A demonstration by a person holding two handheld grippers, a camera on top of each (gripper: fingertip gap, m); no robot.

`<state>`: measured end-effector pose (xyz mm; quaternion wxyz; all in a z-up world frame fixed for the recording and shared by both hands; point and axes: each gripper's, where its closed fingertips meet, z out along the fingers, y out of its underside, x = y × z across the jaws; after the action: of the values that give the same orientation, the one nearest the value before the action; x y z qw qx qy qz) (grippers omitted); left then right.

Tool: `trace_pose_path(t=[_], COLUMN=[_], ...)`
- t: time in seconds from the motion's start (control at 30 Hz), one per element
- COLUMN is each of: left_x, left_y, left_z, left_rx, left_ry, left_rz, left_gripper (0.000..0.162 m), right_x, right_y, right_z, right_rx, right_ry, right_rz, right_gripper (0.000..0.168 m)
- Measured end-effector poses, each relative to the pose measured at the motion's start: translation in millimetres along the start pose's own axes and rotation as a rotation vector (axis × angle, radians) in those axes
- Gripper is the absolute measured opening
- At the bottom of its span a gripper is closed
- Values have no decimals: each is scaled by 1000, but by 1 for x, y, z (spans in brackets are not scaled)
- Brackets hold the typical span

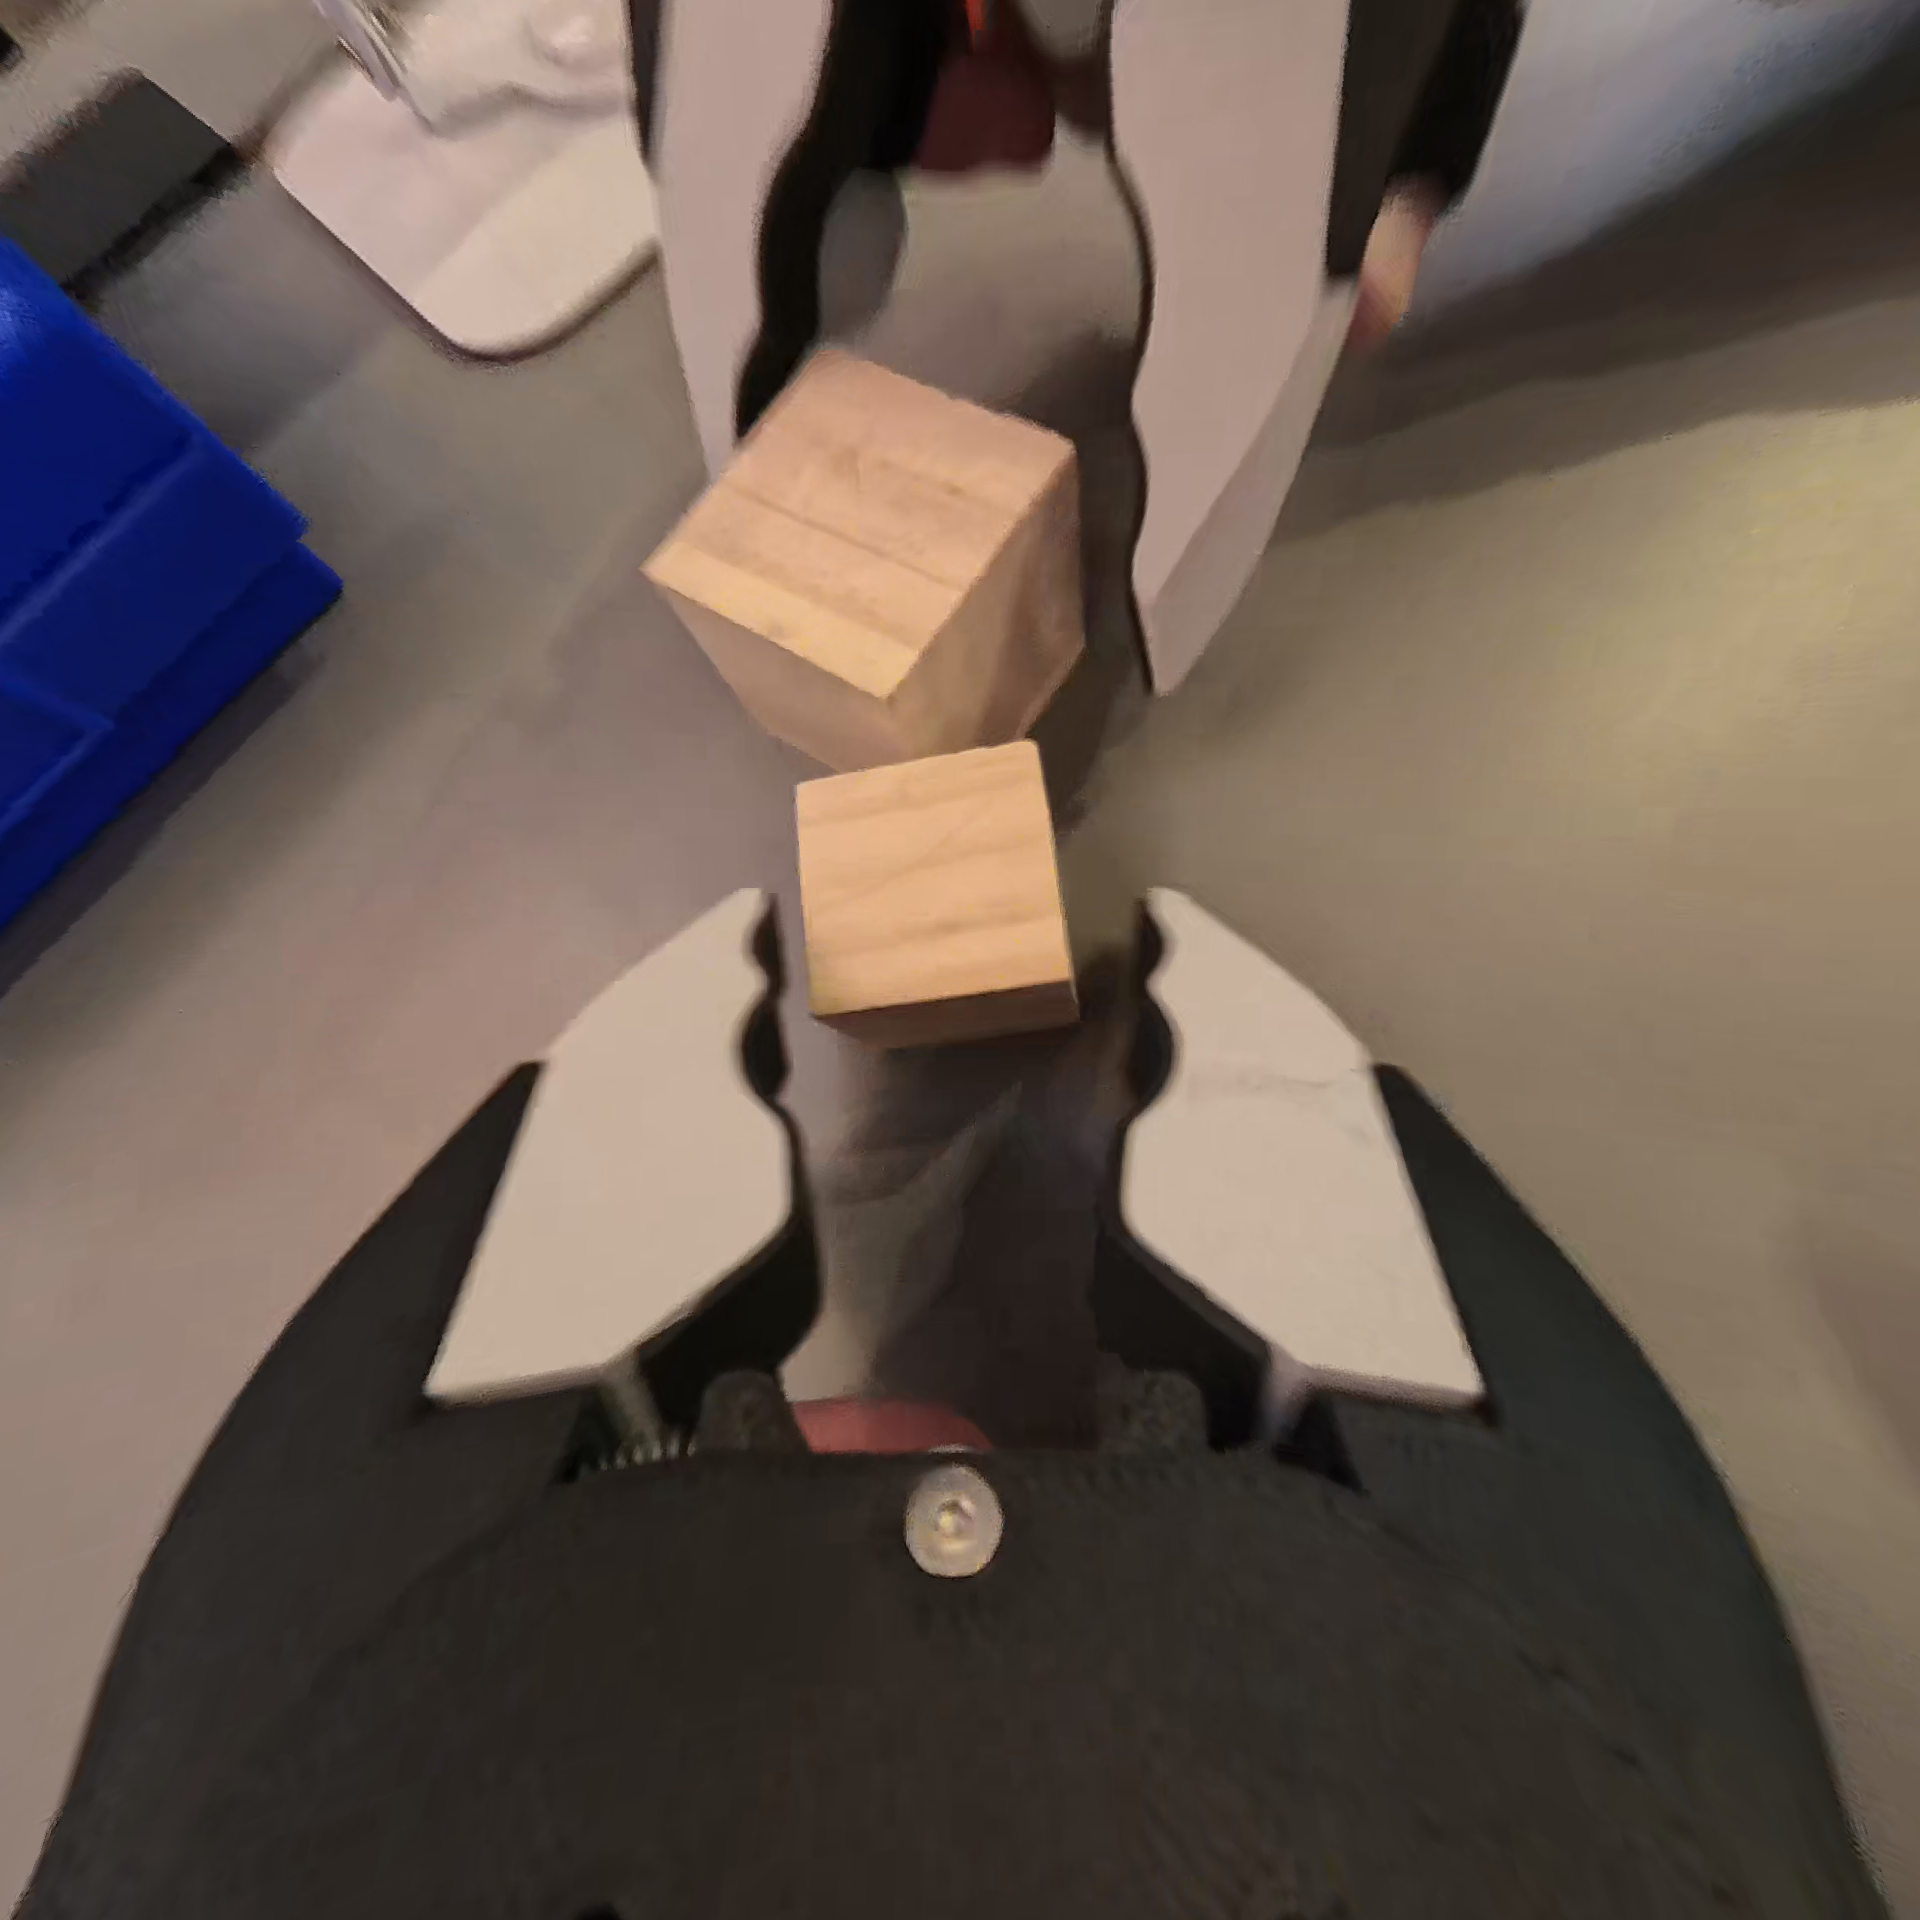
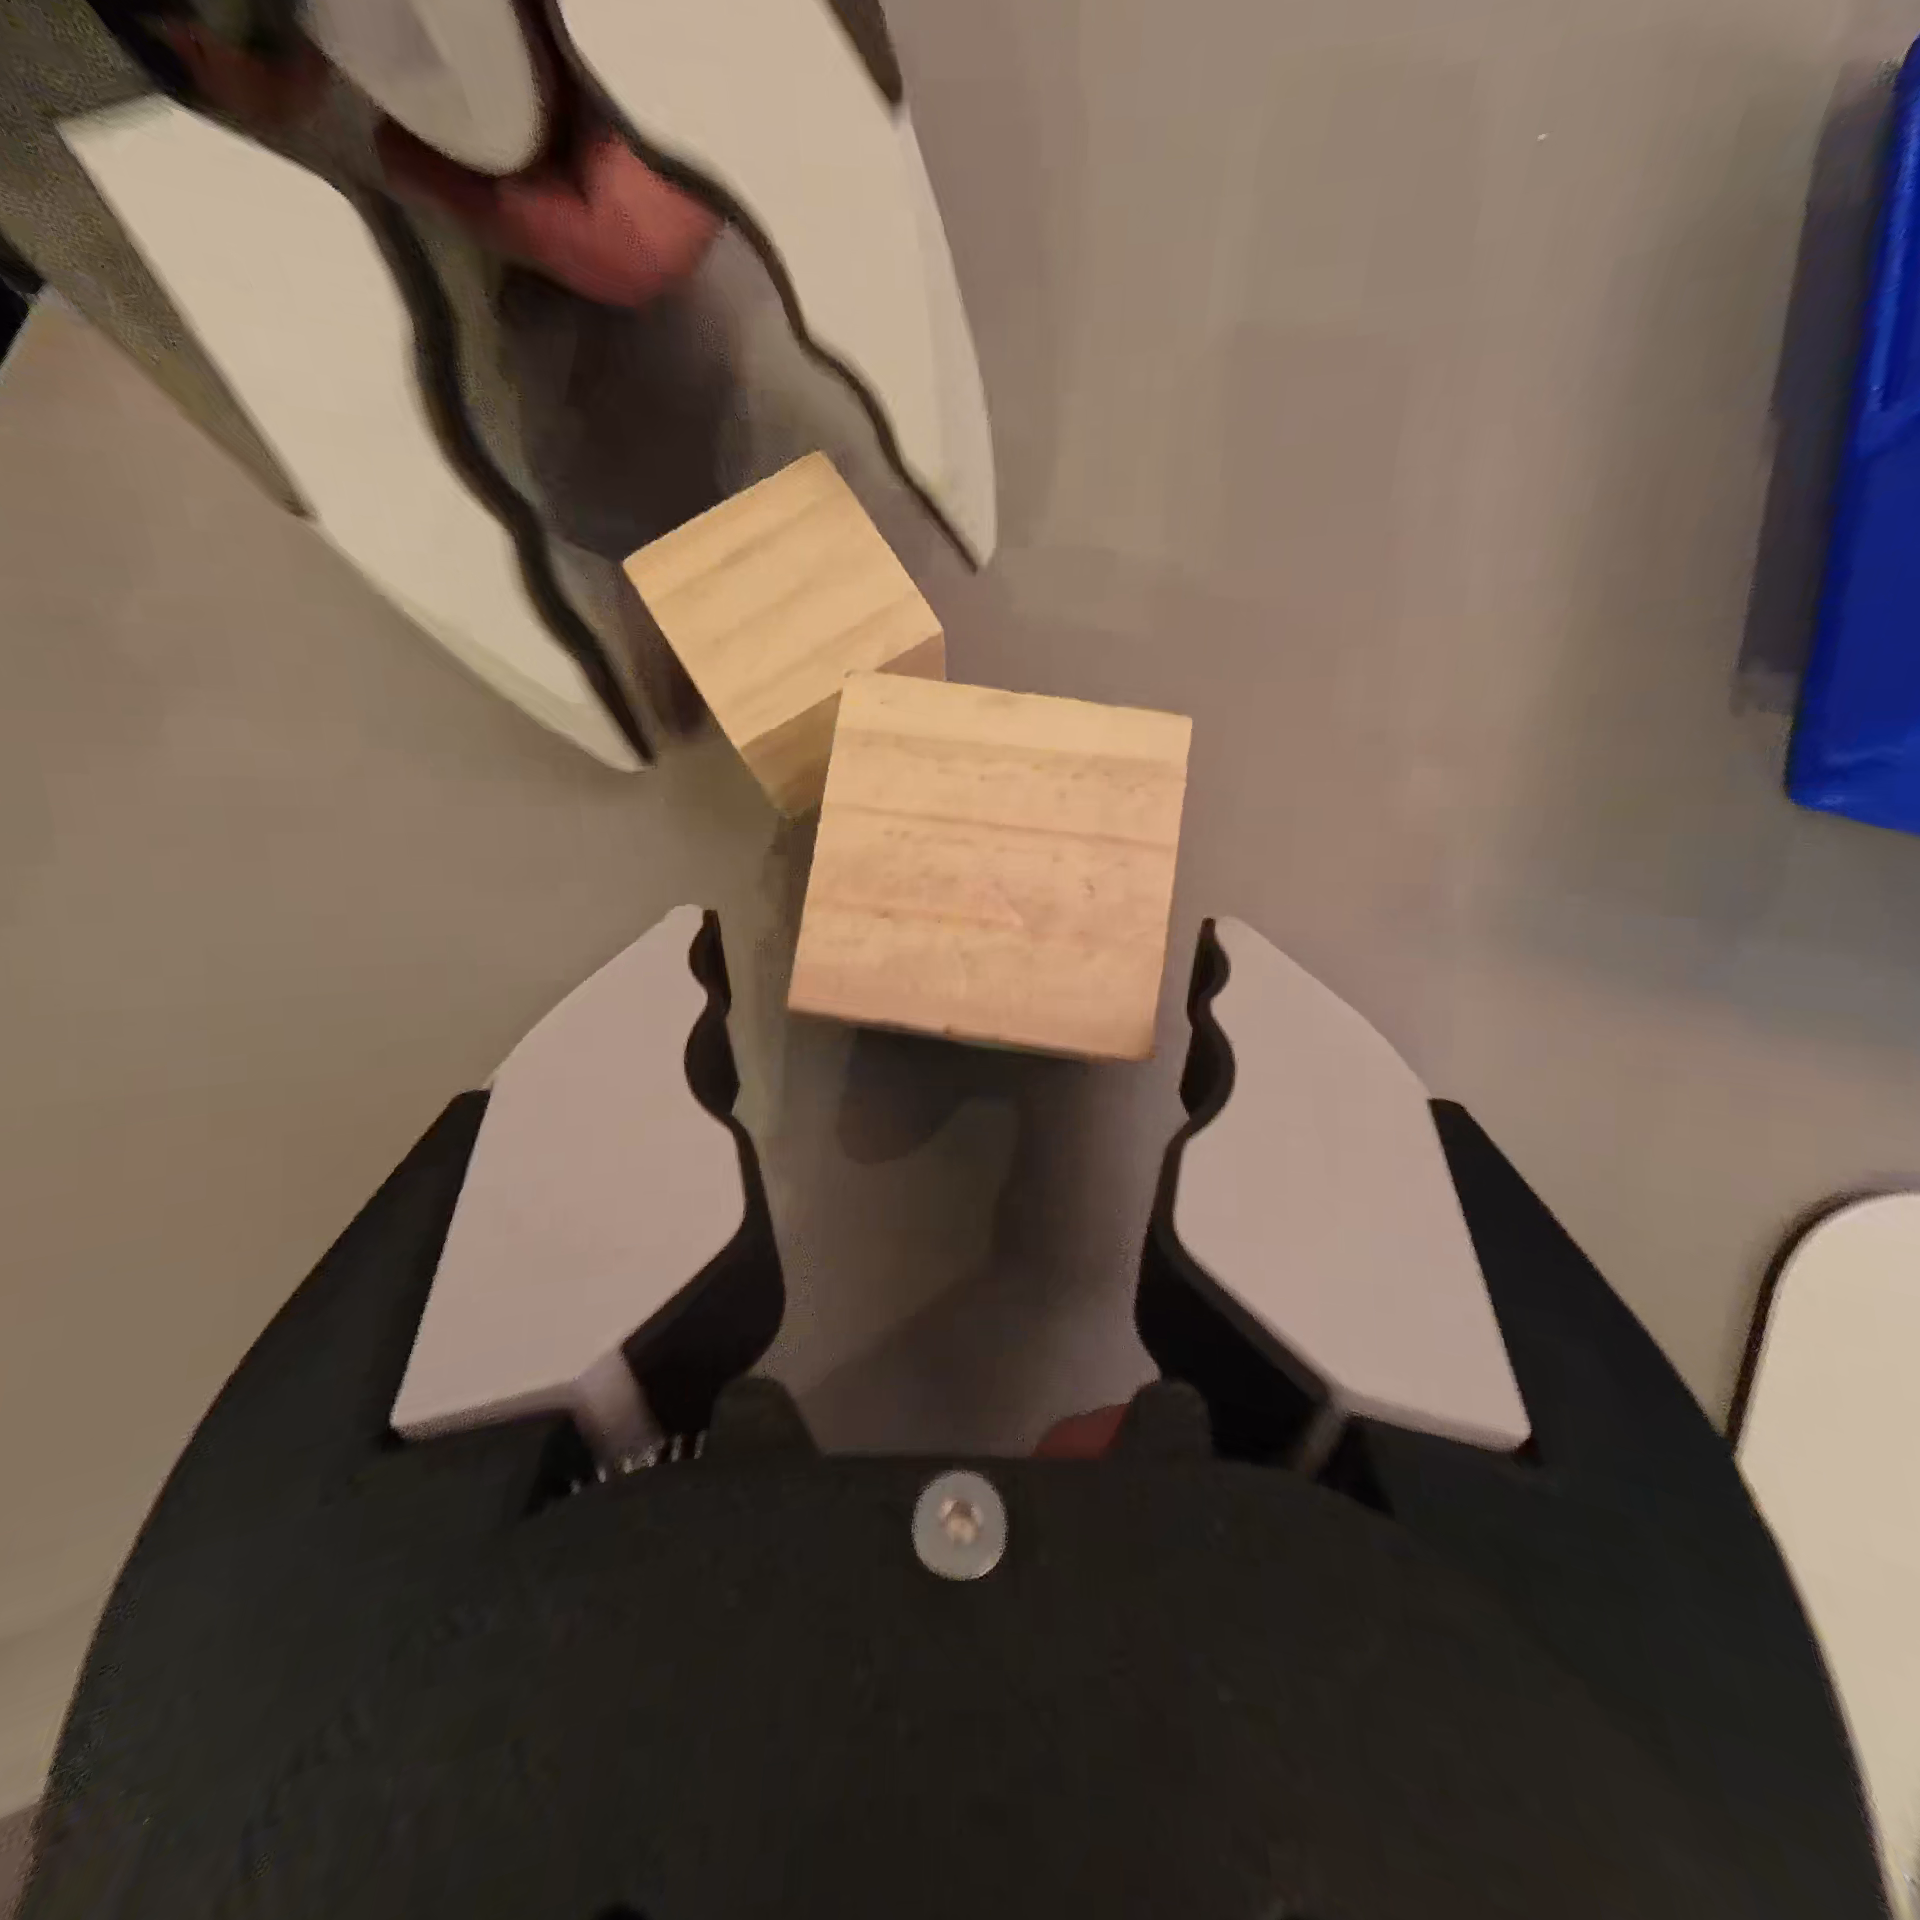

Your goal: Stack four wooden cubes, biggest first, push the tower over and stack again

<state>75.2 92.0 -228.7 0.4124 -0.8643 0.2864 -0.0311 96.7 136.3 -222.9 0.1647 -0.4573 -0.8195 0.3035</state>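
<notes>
Grey tabletop (image 1: 1455,831), two blurred cubes (image 1: 935,894) seemingly touching, both grippers (image 2: 956,935) spread, empty.

Two cubes of pale, unfinished wood here — the larger cube (image 2: 987,862) shows straight grain lines and faint specks on a matt, sawn-looking face, while the smaller cube (image 1: 930,894) looks smoother, its grain finer. Both sit on a grey desk (image 2: 1455,520) that reads as smooth and matt, with only soft shadows on it. The left gripper (image 1: 956,935) has a black body of textured, grainy plastic, white matt finger plates and one shiny metal screw (image 1: 954,1519); the right gripper (image 2: 956,945) is the same build. Near the desk's edge — a blue bin (image 1: 114,623) of glossy plastic.
</notes>
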Motion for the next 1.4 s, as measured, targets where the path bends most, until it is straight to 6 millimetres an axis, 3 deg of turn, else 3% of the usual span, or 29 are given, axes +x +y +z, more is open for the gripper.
trace_pose_path(t=[0.03, 0.13, 0.23, 0.3, 0.37, 0.5, 0.63, 0.73, 0.8, 1.0, 1.07, 1.1, 1.17, 1.2, 1.3, 1.4], left_x=[0, -3, -22, -31, -28, -16, -13, -13, -18, -22, -27, -27, -31, -32, -35, -34], left_y=[1, -9, -24, -47, -74, -95, -86, -83, -82, -67, -63, -60, -54, -53, -47, -42], left_z=[3, 1, -16, -30, -36, -8, 23, 21, 15, -2, -3, -1, 2, 3, 5, 8], left_rx=[-21, 25, 72, 147, 220, 187, 123, 136, 163, 220, 242, 236, 223, 225, 222, 216], left_ry=[2, -5, -39, -25, 32, 138, 197, 244, 212, 184, 168, 178, 167, 162, 145, 141], left_rz=[14, 21, 36, 52, 107, 184, 196, 144, 134, 86, 59, 49, 47, 44, 38, 45], left_gripper=[49, 47, 46, 46, 46, 47, 48, 48, 66, 62, 60, 60, 61, 61, 60, 59], right_x=[0, -1, -5, -8, -12, -22, -32, -41, -47, -56, -53, -51, -47, -46, -42, -37], right_y=[3, 13, 35, 53, 70, 103, 138, 166, 187, 239, 246, 248, 247, 236, 174, 90], right_z=[-5, -30, -60, -78, -96, -131, -163, -183, -194, -210, -206, -202, -194, -191, -181, -158], right_rx=[-6, 7, 8, 6, 5, -26, -52, -83, -109, -176, -162, -151, -113, -64, 47, 114], right_ry=[10, 55, 94, 115, 133, 187, 246, 298, 330, 383, 373, 359, 331, 317, 278, 219], right_rz=[4, 9, 32, 54, 85, 121, 177, 231, 273, 397, 437, 458, 487, 478, 368, 209], right_gripper=[87, 85, 82, 79, 77, 79, 83, 87, 88, 86, 78, 68, 29, 29, 28, 29])
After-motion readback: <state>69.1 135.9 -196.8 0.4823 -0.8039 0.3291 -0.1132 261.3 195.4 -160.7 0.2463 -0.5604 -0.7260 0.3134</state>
